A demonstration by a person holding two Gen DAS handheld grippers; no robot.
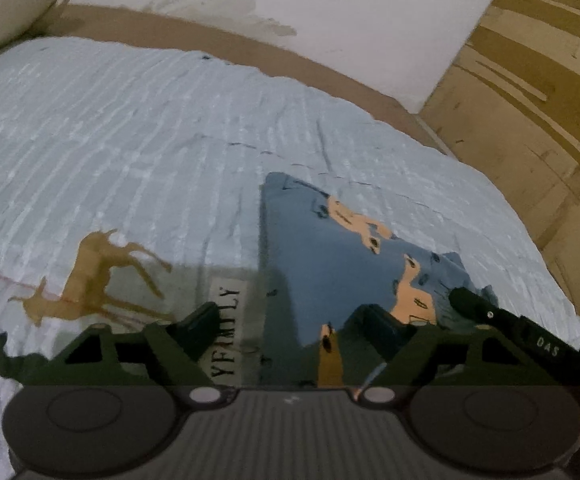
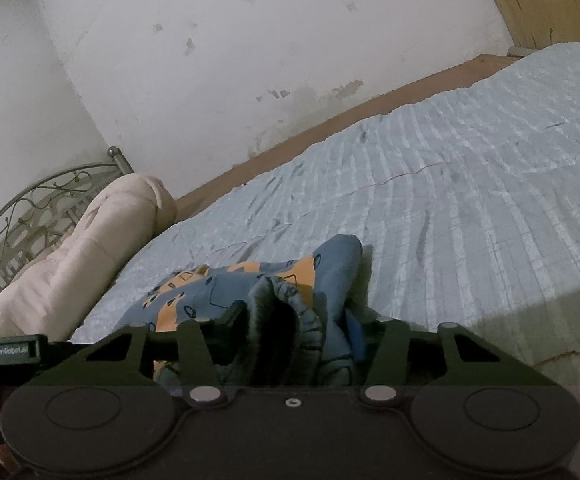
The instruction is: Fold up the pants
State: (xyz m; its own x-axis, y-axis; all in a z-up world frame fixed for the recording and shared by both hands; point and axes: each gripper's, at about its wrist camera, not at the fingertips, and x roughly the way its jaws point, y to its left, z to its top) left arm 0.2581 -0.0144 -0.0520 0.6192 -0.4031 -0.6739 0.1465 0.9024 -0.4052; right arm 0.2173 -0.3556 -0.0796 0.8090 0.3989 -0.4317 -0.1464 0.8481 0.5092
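The blue pants (image 1: 330, 248) with orange print lie on the pale blue bedspread (image 1: 130, 140) of the bed, partly folded into a tapered shape.

In the left wrist view the left gripper (image 1: 286, 320) has its fingers (image 1: 200, 318) spread, one on each side of the near edge of the pants; the cloth sits between them, but whether the pads press on it cannot be told; a printed deer (image 1: 98, 276) and a lettered patch (image 1: 228, 332) on the bedspread lie beside the left-hand finger; the other gripper's tip shows just to the right.

In the right wrist view the right gripper (image 2: 306, 320) has a bunched fold of the pants (image 2: 250, 276) rising between its fingers (image 2: 234, 316), which stand partway together around it; a cream bolster (image 2: 90, 248) lies well to the left of them, by a metal headboard (image 2: 30, 208) and a stained white wall (image 2: 250, 60).
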